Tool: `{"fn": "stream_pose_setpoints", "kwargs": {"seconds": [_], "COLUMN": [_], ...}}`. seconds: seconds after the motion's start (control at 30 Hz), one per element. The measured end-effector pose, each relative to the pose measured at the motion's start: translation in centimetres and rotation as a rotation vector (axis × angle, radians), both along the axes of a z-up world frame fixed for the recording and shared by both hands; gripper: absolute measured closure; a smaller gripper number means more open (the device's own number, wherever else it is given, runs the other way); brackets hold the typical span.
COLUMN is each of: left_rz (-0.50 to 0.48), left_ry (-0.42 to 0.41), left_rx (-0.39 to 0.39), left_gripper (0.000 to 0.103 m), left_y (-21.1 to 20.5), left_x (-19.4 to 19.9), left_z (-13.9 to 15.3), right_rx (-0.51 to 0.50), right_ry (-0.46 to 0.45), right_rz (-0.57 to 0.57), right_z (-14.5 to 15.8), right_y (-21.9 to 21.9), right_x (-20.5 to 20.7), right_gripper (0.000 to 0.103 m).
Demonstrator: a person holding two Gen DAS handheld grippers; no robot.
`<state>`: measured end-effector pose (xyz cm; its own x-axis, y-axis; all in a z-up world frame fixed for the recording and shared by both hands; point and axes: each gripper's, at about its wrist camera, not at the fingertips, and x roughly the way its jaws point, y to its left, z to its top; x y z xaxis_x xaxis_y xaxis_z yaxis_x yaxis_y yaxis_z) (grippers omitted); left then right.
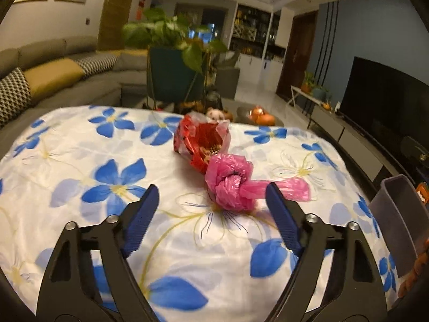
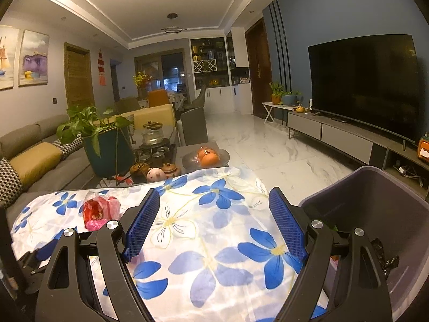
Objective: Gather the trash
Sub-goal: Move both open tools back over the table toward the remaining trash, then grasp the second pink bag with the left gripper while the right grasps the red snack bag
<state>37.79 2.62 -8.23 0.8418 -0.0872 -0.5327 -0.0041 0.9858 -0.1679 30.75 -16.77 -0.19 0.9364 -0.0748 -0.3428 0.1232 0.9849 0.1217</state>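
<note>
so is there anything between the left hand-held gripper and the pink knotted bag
Nothing: the left wrist view shows only bare floral cloth between the open left hand-held gripper and the pink knotted bag.

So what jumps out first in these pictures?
A knotted pink bag lies on the blue-flowered cloth, just ahead of the open left hand-held gripper, with a red wrapper behind it. The right hand-held gripper, also open, hangs beside a grey bin at the table's right edge.
</note>
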Motion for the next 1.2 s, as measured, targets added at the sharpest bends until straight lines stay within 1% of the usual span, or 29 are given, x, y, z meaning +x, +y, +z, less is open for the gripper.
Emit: {"fn": "stream_pose_setpoints", "kwargs": {"seconds": [0.03,0.07,0.1,0.13,0.17,0.2,0.23,0.27,0.3,0.37,0.4,0.43,0.53,0.63,0.77,0.83,0.9,0.97,1.13,1.2], "left_rz": [-0.016,-0.031,-0.043,-0.053,-0.062,-0.071,-0.080,-0.100,-0.107,-0.124,-0.130,-0.131,-0.128,-0.139,-0.122,-0.090,-0.035,0.019,0.167,0.205], "left_ry": [0.019,0.032,0.046,0.070,0.087,0.105,0.122,0.135,0.137,0.128,0.119,0.110,0.076,0.036,-0.006,-0.030,-0.062,-0.075,-0.085,-0.088], "left_rx": [-0.003,-0.007,-0.012,-0.022,-0.030,-0.037,-0.045,-0.060,-0.065,-0.078,-0.076,-0.069,-0.057,-0.035,-0.023,-0.020,0.007,0.013,0.020,0.018], "left_gripper": [0.034,0.037,0.041,0.048,0.051,0.058,0.069,0.074,0.083,0.086,0.093,0.096,0.098,0.098,0.098,0.098,0.098,0.098,0.098,0.098], "left_y": [0.0,-0.2,-0.2,-0.2,-0.1,-0.1,-0.1,-0.1,-0.1,-0.1,-0.1,-0.2,0.1,0.6,2.4,3.7,5.3,7.2,11.4,12.5], "left_x": [0.8,1.2,1.6,2.2,2.5,2.9,3.2,3.3,3.4,3.2,2.9,2.6,1.5,-0.5,-2.4,-3.0,-3.2,-2.9,-1.9,-1.7], "left_z": [-0.3,-0.5,-0.7,-1.2,-1.5,-1.8,-2.1,-2.5,-2.6,-2.6,-2.5,-2.4,-1.7,-0.7,0.6,1.4,2.3,3.0,3.2,3.1], "right_rx": [-0.002,-0.005,-0.006,-0.008,-0.010,-0.011,-0.013,-0.013,-0.012,-0.015,-0.018,-0.018,-0.016,-0.015,-0.012,-0.016,-0.025,-0.029,-0.027,-0.028], "right_ry": [0.000,0.003,0.003,0.002,0.002,0.001,0.004,0.006,0.009,0.012,0.014,0.017,0.021,0.024,0.032,0.033,0.030,0.039,0.059,0.066], "right_rz": [0.001,0.005,0.009,0.012,0.014,0.018,0.020,0.022,0.029,0.034,0.038,0.041,0.052,0.065,0.096,0.115,0.142,0.178,0.250,0.279], "right_z": [-0.1,-0.1,-0.1,-0.2,-0.2,-0.3,-0.3,-0.4,-0.5,-0.6,-0.6,-0.7,-0.8,-0.7,-0.8,-0.9,-0.9,-1.1,-1.6,-1.9], "right_y": [0.1,0.2,0.3,0.3,0.4,0.5,0.7,0.8,1.0,1.3,1.5,1.7,2.0,2.6,3.9,4.9,6.2,7.8,11.4,13.0], "right_x": [0.2,0.4,0.5,0.6,0.7,0.8,0.9,1.0,1.1,1.2,1.2,1.2,1.2,1.3,1.7,2.0,2.4,3.1,5.4,6.4], "right_gripper": [0.022,0.022,0.022,0.022,0.022,0.022,0.022,0.022,0.022,0.022,0.022,0.022,0.022,0.022,0.022,0.022,0.022,0.022,0.022,0.022]}}
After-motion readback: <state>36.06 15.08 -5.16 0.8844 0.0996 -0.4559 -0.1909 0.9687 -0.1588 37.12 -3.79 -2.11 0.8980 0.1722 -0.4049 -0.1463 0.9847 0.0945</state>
